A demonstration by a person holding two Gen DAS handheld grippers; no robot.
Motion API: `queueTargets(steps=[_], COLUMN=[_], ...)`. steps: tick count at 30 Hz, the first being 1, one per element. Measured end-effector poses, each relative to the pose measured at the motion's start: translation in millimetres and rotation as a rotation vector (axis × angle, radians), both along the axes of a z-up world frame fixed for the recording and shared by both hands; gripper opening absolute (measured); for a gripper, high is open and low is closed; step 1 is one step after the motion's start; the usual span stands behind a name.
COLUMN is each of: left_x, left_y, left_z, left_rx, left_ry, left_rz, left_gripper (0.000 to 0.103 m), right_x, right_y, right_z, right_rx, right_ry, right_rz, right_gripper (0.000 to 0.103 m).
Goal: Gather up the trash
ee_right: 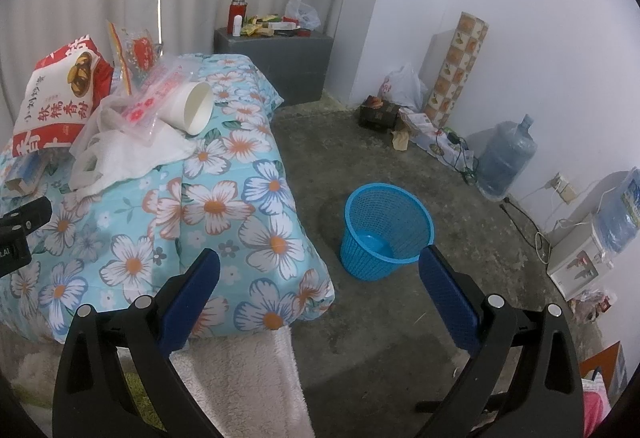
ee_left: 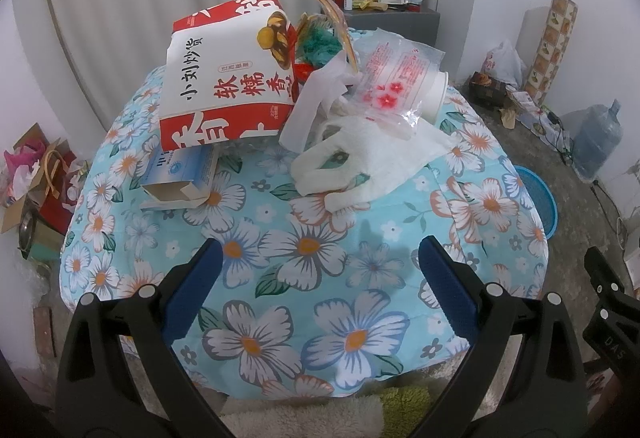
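Note:
A heap of trash lies at the far end of the flowered quilt: a large red-and-white snack bag, a small blue-and-white carton, a white plastic bag, a clear bag with red flowers and a white paper cup. My left gripper is open and empty above the quilt, short of the heap. My right gripper is open and empty, over the quilt's edge and floor. A blue mesh bin stands on the floor beside the quilt; its rim shows in the left wrist view.
A grey box with a red flask and small items stands behind the quilt. A water jug, cables, a patterned roll and bags line the right wall. A water dispenser stands far right. Boxes and paper lie left.

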State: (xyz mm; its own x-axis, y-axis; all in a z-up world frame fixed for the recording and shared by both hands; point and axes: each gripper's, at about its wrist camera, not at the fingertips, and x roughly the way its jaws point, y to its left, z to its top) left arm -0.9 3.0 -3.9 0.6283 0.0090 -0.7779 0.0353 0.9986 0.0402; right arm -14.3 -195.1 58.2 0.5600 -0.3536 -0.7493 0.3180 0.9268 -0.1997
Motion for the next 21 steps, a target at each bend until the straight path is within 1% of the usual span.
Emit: queueTargets(steps=[21], left_x=[1.0], left_y=[1.1], left_z=[-0.8], left_rx=[0.002], left_ry=[0.005], left_rz=[0.001], left_gripper=[0.094], right_x=[0.4], right_y=[2.2], right_z=[0.7], right_rx=[-0.002], right_ry=[0.002], right_rz=[0.004], right_gripper=[0.097])
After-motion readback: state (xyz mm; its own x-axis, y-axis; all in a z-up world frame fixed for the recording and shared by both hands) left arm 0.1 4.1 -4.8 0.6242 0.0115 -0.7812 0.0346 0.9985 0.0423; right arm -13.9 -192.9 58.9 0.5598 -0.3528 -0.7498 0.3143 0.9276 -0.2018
